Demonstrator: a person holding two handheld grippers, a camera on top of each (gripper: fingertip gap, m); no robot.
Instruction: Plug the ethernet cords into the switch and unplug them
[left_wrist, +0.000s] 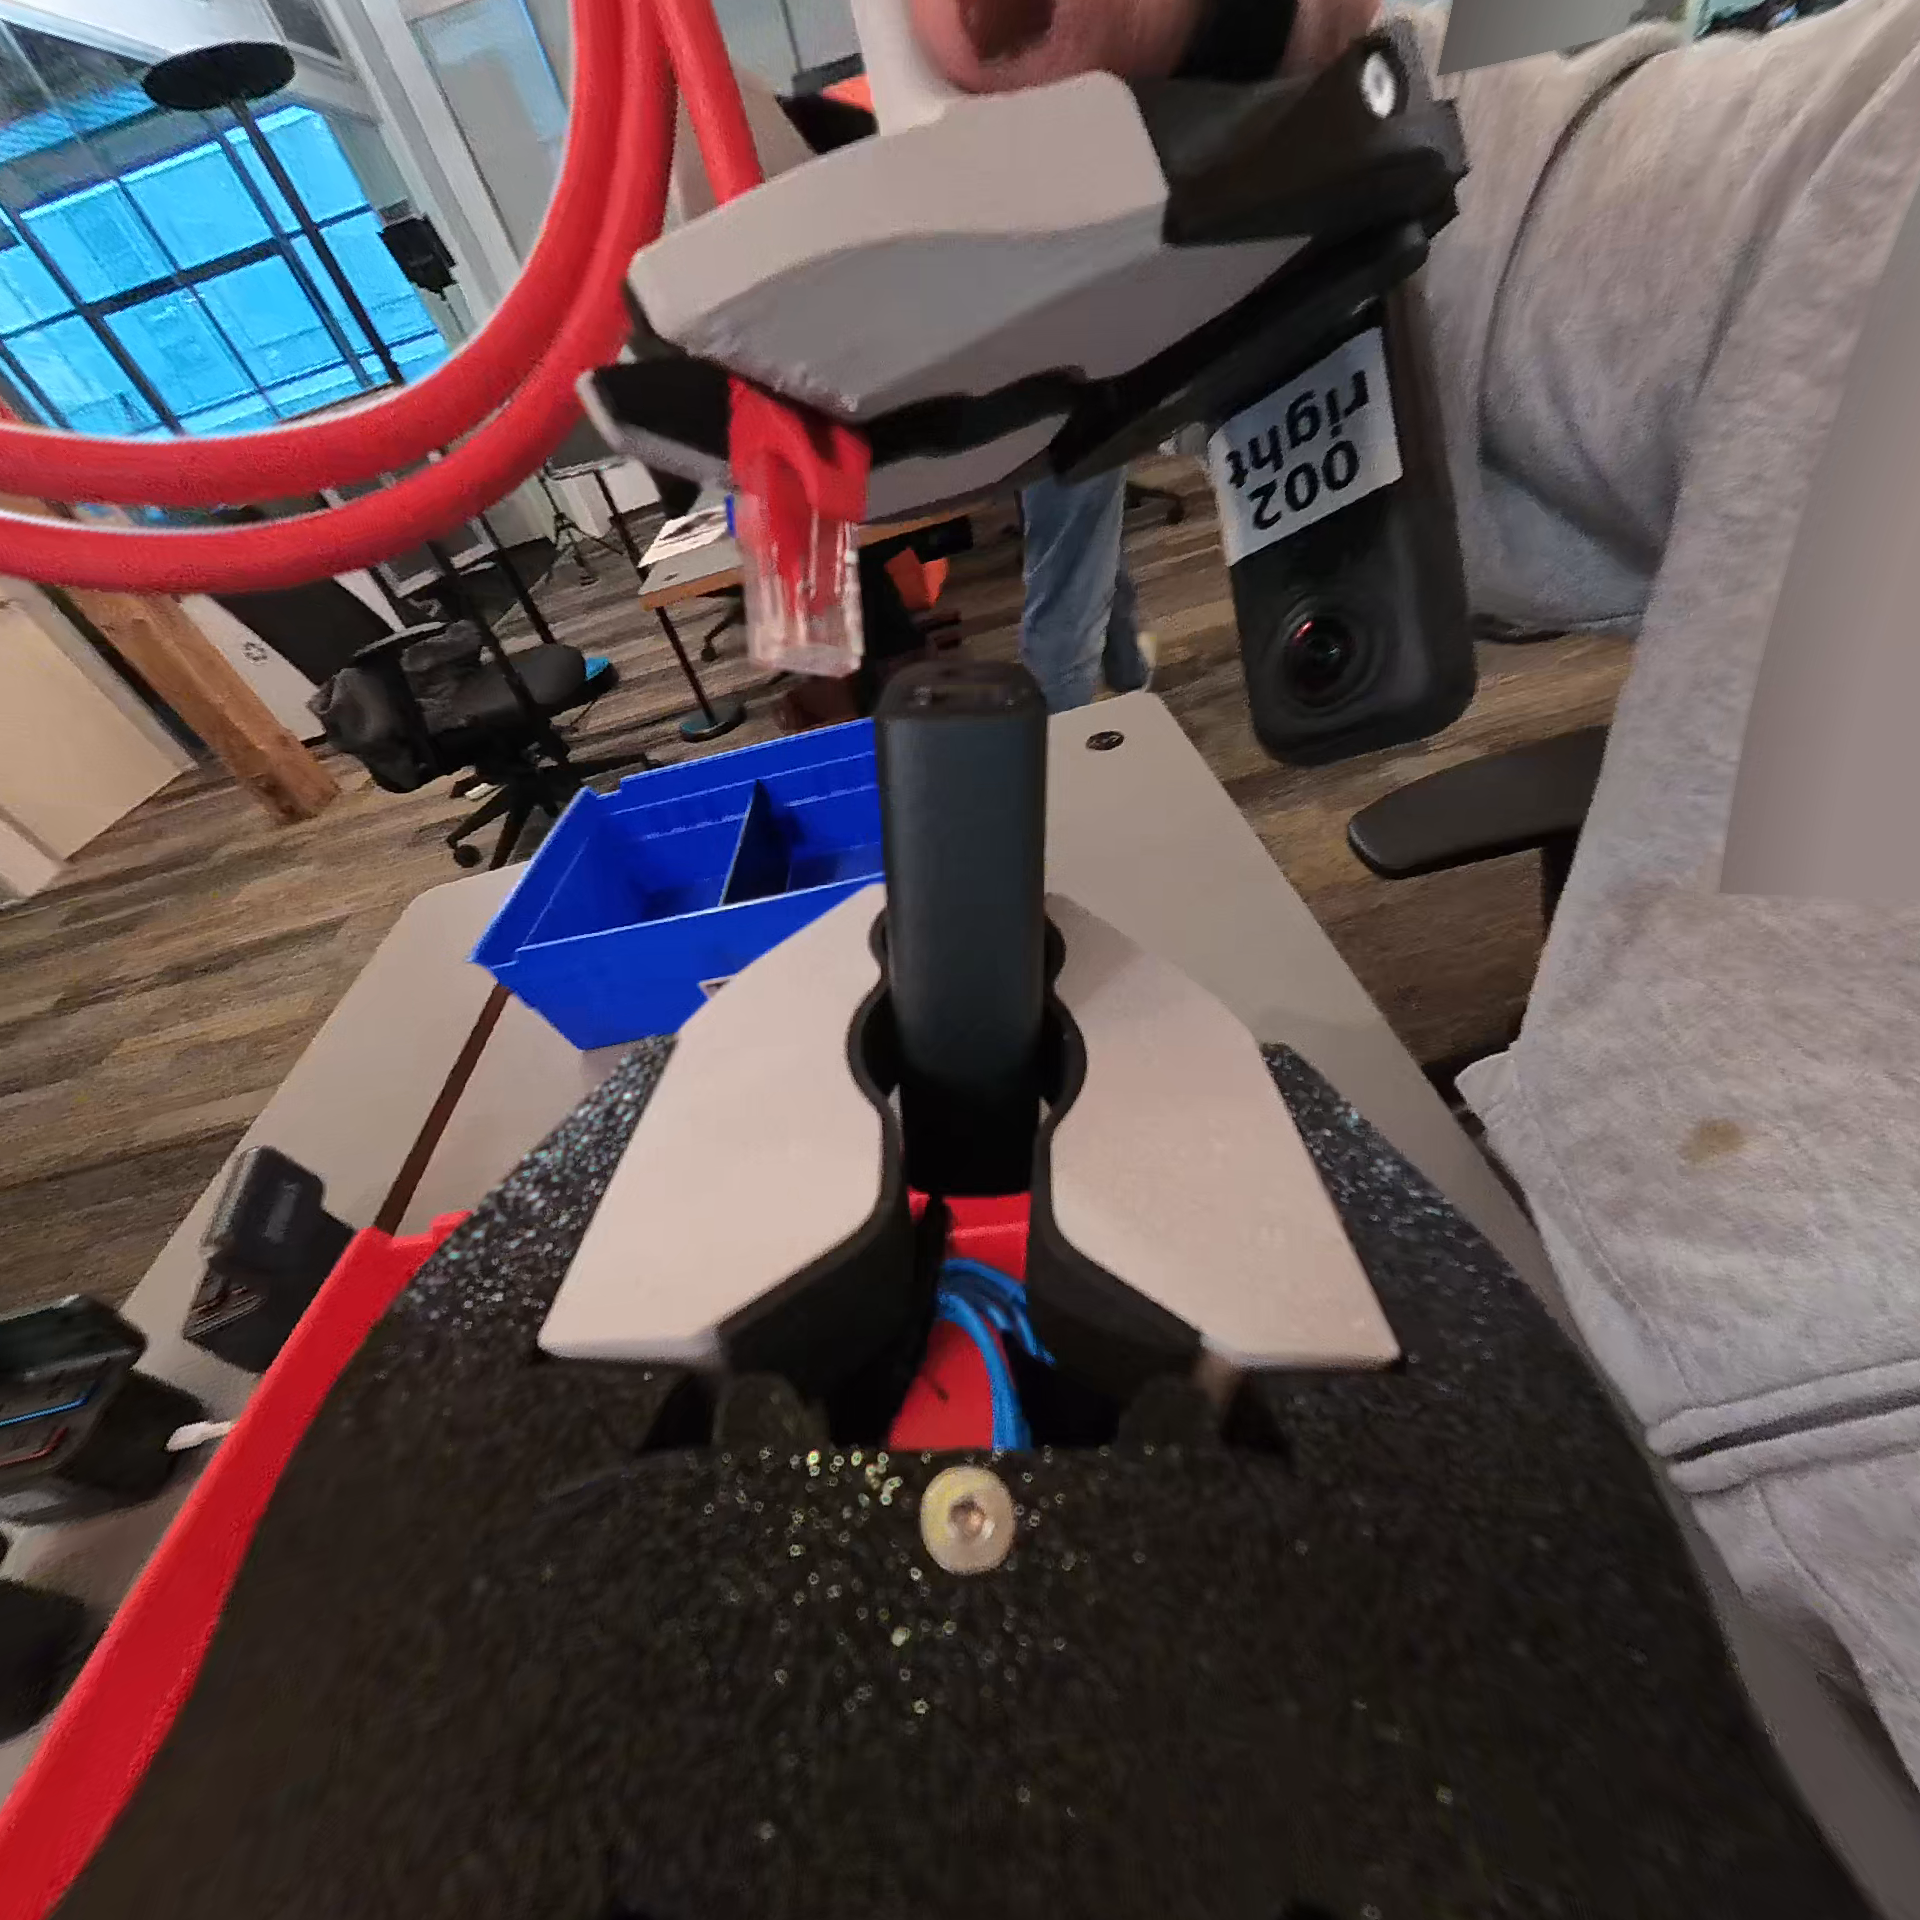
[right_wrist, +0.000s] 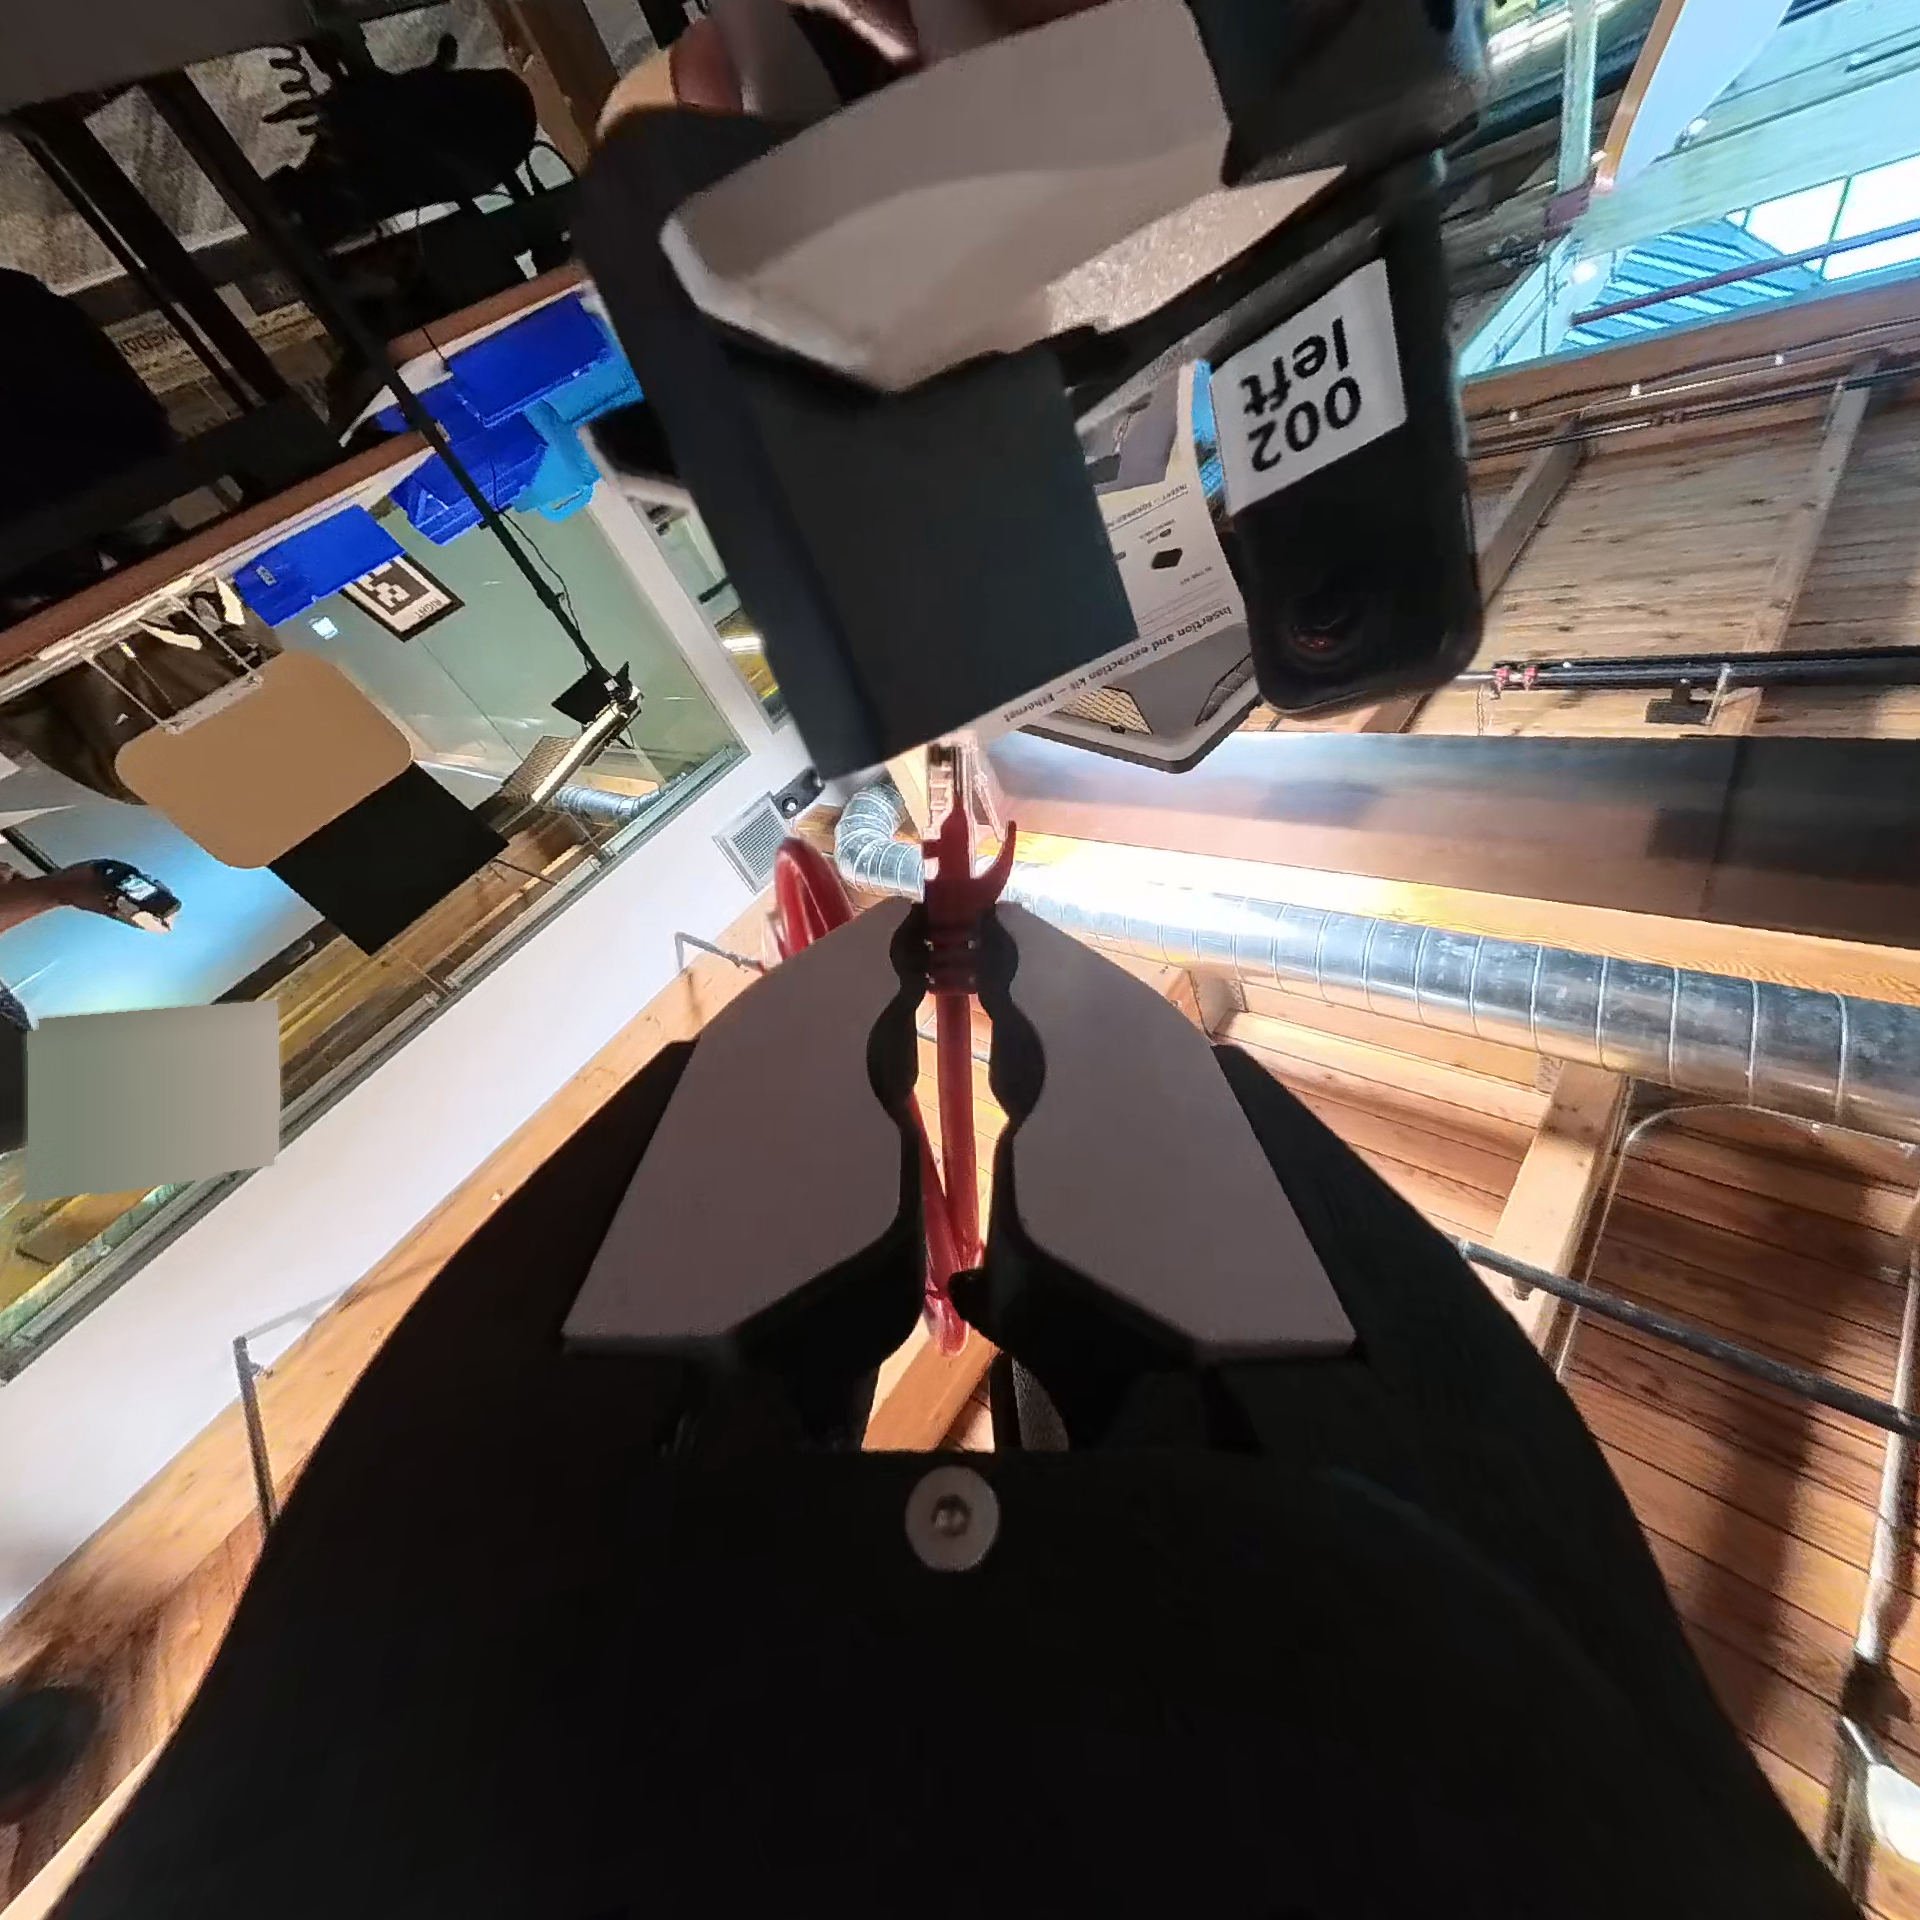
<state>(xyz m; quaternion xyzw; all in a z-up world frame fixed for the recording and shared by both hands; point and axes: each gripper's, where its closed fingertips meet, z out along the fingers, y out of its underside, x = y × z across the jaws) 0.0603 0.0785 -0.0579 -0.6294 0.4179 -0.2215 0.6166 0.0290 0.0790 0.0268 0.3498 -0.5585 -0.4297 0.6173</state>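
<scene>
Holding a tall black box-shaped block (left_wrist: 958, 914) tight between its two grey fingers, our left gripper (left_wrist: 964, 997) keeps the block standing up above the pale grey table (left_wrist: 1195, 831). Our right gripper (right_wrist: 948, 951) points up toward the wooden ceiling and pinches a long red cable (right_wrist: 954, 1101) just behind its clear plastic plug (left_wrist: 805, 592), and the plug hangs right over the top of the block, very near it. A blue plastic bin (left_wrist: 665, 914) with dividers sits on the table behind the block.
</scene>
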